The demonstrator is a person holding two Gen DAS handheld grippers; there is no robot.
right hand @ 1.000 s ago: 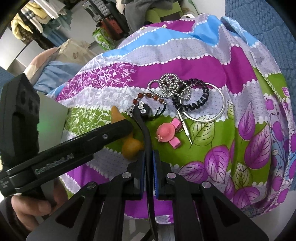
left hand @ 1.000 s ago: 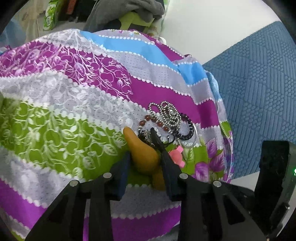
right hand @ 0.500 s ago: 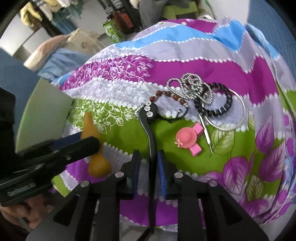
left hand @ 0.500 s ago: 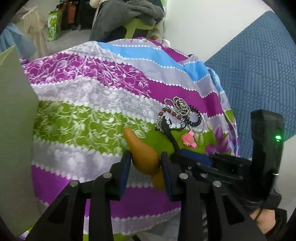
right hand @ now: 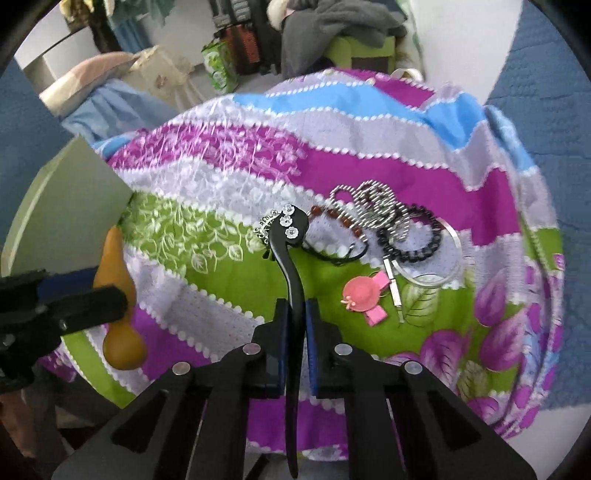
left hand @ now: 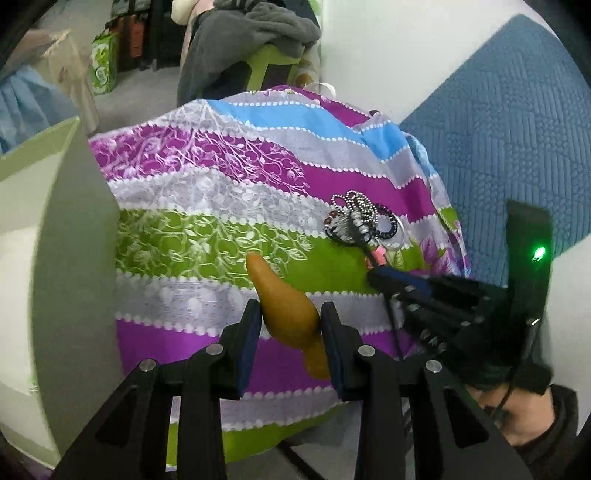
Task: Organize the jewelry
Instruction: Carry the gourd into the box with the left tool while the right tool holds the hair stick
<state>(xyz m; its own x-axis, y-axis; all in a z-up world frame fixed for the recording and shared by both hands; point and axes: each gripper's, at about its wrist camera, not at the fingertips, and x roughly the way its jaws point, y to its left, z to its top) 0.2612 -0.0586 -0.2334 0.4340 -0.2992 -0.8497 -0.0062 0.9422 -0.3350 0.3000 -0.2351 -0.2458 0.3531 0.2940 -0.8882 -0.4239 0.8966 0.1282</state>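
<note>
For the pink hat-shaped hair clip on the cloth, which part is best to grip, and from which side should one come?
Probably grip the pink hat clip by its flat bar, the end sticking out past the hat toward the camera. Come from above, jaws across the bar's narrow width: it lies flat on the cloth, and that end points away from the metal ring and beads.

A lived-in bedroom at home.
Beyond the floral cloth (right hand: 369, 155): clothes (right hand: 332, 26) heaped on a chair, a pillow (right hand: 85, 74), bags (left hand: 103, 62).
</note>
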